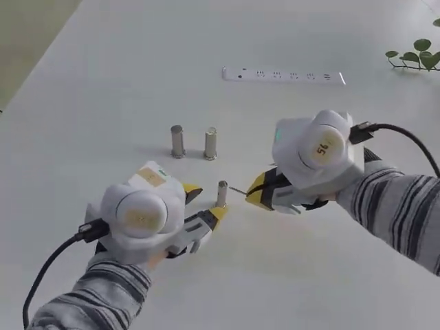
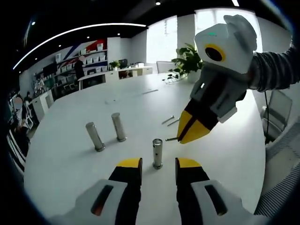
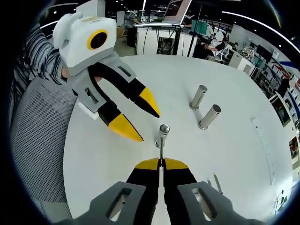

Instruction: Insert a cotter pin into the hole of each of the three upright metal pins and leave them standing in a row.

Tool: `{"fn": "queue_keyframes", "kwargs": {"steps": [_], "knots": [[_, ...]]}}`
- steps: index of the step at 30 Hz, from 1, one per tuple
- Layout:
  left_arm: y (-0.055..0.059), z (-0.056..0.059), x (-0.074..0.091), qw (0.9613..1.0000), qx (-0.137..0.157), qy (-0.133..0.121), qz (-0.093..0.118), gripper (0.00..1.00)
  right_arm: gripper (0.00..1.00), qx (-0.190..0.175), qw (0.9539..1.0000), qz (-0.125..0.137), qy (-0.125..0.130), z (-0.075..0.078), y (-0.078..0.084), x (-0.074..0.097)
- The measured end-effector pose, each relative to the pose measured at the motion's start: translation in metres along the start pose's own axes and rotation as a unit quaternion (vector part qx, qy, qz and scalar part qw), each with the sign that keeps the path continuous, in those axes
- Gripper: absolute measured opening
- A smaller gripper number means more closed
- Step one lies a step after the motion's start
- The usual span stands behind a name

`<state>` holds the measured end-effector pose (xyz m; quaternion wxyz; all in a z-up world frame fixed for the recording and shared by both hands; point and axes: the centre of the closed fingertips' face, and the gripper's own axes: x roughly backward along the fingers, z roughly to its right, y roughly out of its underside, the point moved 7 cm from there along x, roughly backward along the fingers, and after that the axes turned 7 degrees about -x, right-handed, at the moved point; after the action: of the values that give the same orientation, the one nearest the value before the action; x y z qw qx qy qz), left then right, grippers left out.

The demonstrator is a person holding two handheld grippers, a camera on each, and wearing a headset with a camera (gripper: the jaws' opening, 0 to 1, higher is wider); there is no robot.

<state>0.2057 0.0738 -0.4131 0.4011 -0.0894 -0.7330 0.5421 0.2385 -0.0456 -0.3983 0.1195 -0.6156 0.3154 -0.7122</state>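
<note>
Three upright metal pins stand on the white table. Two are at the back (image 1: 177, 141) (image 1: 210, 143); the near pin (image 1: 222, 194) stands alone in front. My left gripper (image 1: 205, 201) is open, its yellow tips (image 2: 129, 164) to either side of the near pin (image 2: 157, 153), not touching it. My right gripper (image 1: 256, 192) is shut on a thin cotter pin (image 1: 238, 190). The cotter pin (image 3: 161, 145) points at the near pin's top (image 3: 163, 129), its tip at or just short of it. The right gripper (image 2: 194, 124) comes in from the right.
A white power strip (image 1: 283, 75) lies at the back, and a plant (image 1: 416, 58) sits at the far right edge. Two spare cotter pins (image 2: 170, 121) lie on the table behind the near pin. Cables trail from both grippers.
</note>
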Motion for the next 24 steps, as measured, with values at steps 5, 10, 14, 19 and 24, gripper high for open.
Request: {"fn": "queue_keyframes", "kwargs": {"steps": [5, 10, 14, 19, 24], "knots": [[0.005, 0.002, -0.014, 0.9999, -0.008, 0.003, -0.013, 0.23, 0.0, -0.002, 1.0, -0.003, -0.001, 0.002, 0.002, -0.003], [0.005, 0.003, -0.023, 0.9999, 0.002, -0.004, -0.015, 0.2, 0.0, -0.001, 1.0, 0.003, -0.004, 0.003, 0.001, -0.004], [0.006, 0.002, -0.029, 0.9997, 0.017, -0.008, -0.014, 0.14, 0.0, 0.004, 1.0, 0.005, -0.004, 0.002, -0.001, -0.005], [0.007, 0.002, -0.033, 0.9996, 0.018, -0.011, -0.019, 0.1, 0.0, 0.008, 1.0, 0.0, -0.003, 0.002, -0.001, -0.006], [0.008, 0.0, -0.033, 0.9993, 0.028, -0.018, -0.02, 0.06, 0.0, 0.007, 1.0, 0.001, -0.004, 0.003, -0.002, -0.007]]}}
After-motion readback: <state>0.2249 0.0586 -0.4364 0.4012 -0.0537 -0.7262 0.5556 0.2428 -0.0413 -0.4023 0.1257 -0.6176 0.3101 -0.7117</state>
